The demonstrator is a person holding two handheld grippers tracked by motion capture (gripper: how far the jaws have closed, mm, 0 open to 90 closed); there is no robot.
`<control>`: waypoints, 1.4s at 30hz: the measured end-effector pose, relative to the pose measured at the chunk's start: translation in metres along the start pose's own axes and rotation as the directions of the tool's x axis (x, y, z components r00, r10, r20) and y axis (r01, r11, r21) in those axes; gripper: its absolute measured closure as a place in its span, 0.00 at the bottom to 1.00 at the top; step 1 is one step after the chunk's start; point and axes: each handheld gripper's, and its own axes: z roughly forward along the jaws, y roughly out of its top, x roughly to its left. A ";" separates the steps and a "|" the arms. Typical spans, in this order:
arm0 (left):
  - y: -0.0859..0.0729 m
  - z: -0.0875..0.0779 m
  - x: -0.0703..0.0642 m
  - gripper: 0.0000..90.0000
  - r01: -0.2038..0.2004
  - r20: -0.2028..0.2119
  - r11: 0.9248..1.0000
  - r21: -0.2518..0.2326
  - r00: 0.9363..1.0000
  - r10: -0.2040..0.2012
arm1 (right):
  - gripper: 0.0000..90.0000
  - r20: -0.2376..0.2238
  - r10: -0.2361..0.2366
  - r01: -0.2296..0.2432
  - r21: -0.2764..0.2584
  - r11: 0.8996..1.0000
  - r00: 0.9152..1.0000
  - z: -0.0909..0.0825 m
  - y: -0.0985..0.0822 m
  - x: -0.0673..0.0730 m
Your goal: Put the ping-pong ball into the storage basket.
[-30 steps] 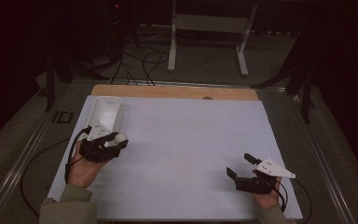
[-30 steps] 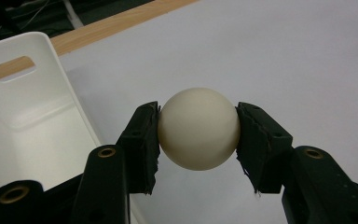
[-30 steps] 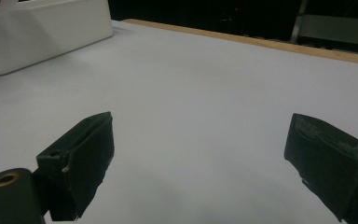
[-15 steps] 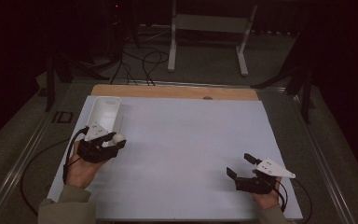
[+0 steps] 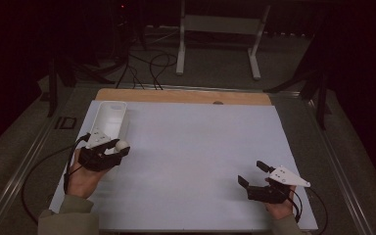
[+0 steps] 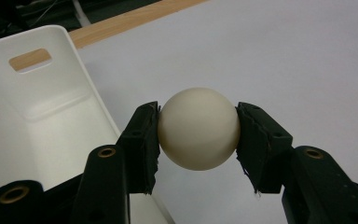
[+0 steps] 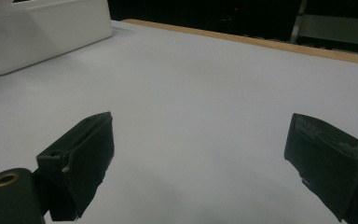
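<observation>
My left gripper (image 6: 198, 128) pinches the cream ball (image 6: 199, 128) between both pads, held just off the near right edge of the white bin (image 5: 108, 117), which runs lengthwise toward the desk's far left corner. My right gripper (image 5: 252, 174), jaws spread with nothing between, sits well apart near the right corner.

Black grippers w/ black fingers (image 6: 142, 140), brass-ringed screw holes, grey top plates, black cables, olive sleeves (image 5: 71, 220)
</observation>
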 end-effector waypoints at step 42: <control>-0.012 -0.008 0.011 0.57 0.030 -0.027 1.000 0.009 0.999 -0.030 | 0.09 -0.001 0.000 0.000 0.002 1.000 1.000 0.000 0.000 0.000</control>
